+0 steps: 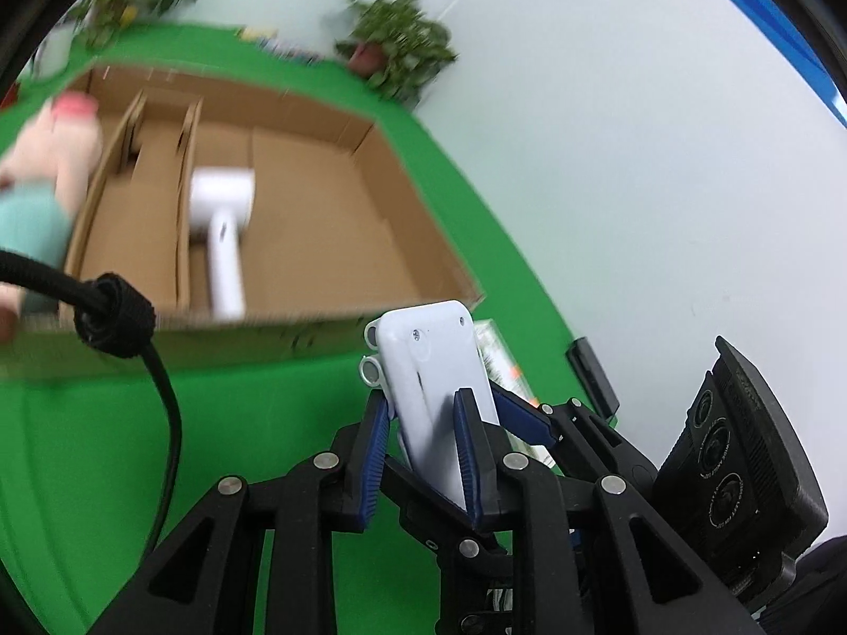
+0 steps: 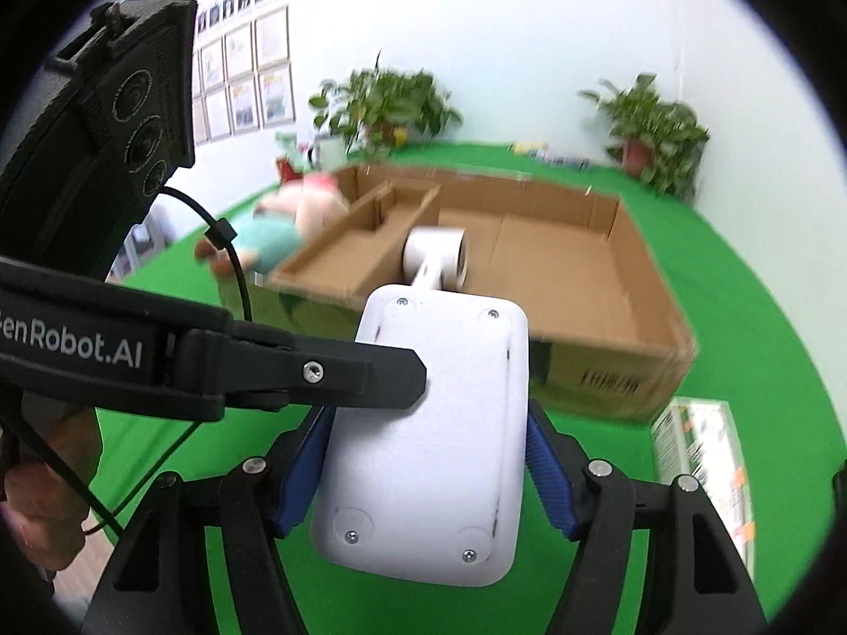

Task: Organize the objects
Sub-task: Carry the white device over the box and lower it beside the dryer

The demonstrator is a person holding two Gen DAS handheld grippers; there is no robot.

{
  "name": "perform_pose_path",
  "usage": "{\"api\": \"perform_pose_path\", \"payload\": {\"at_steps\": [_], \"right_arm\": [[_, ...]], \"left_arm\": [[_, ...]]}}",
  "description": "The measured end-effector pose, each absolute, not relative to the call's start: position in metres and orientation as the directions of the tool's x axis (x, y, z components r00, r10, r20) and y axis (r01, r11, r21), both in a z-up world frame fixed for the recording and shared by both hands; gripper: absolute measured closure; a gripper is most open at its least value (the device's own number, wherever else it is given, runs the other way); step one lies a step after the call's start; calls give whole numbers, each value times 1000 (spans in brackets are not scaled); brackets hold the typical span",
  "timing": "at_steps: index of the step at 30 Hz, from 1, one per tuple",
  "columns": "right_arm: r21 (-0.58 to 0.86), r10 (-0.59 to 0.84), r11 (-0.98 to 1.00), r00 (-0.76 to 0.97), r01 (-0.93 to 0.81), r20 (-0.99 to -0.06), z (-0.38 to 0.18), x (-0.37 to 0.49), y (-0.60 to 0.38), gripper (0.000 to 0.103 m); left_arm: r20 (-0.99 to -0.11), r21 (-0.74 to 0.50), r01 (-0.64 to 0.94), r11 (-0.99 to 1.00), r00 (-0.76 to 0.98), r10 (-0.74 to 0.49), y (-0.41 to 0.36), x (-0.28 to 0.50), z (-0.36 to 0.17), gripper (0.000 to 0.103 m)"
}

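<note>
Both grippers hold one white device [image 2: 423, 439] together, up over the green bench [image 1: 264, 423]. The right gripper [image 2: 423, 455] has its fingers wide on the long sides; the left gripper [image 1: 423, 450] pinches it edge-on, fingers nearly together — likely two grips to keep it steady. Farther off is the box [image 2: 609, 354] with a white dryer [image 2: 436, 256] inside — probably where the device goes.

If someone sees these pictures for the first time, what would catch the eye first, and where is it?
First comes the white flat device in the foreground, gripped from both sides by the left gripper and the right gripper above the green table cover. Behind it lies the open cardboard box, with a white hair dryer inside beside its dividers. A pink and teal plush toy lies outside the box's left wall.
</note>
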State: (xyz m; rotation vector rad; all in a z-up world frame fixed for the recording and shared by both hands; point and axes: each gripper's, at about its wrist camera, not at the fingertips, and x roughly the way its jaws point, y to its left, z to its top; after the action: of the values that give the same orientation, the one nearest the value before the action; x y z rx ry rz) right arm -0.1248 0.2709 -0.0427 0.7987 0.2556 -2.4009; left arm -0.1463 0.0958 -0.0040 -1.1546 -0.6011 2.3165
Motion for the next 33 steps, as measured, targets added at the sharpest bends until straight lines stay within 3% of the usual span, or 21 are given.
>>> {"api": "perform_pose_path", "payload": {"at_steps": [6, 13, 23, 33], "right_arm": [[-10, -476, -827, -710, 562, -519, -11, -130, 270, 35], [-7, -471, -840, -734, 543, -489, 13, -152, 263, 35], [48, -451, -848, -671, 527, -588, 27, -213, 231, 35], [146, -481, -832, -566, 535, -670, -5, -245, 225, 35]], "left_arm": [[-579, -525, -290, -800, -568, 586, 97, -150, 42, 82], [-577, -496, -322, -806, -572, 583, 90, -176, 84, 82], [-646, -534, -270, -801, -481, 593, 68, -262, 90, 82], [-692, -567, -188, -802, -418, 588, 55, -301, 42, 82]]}}
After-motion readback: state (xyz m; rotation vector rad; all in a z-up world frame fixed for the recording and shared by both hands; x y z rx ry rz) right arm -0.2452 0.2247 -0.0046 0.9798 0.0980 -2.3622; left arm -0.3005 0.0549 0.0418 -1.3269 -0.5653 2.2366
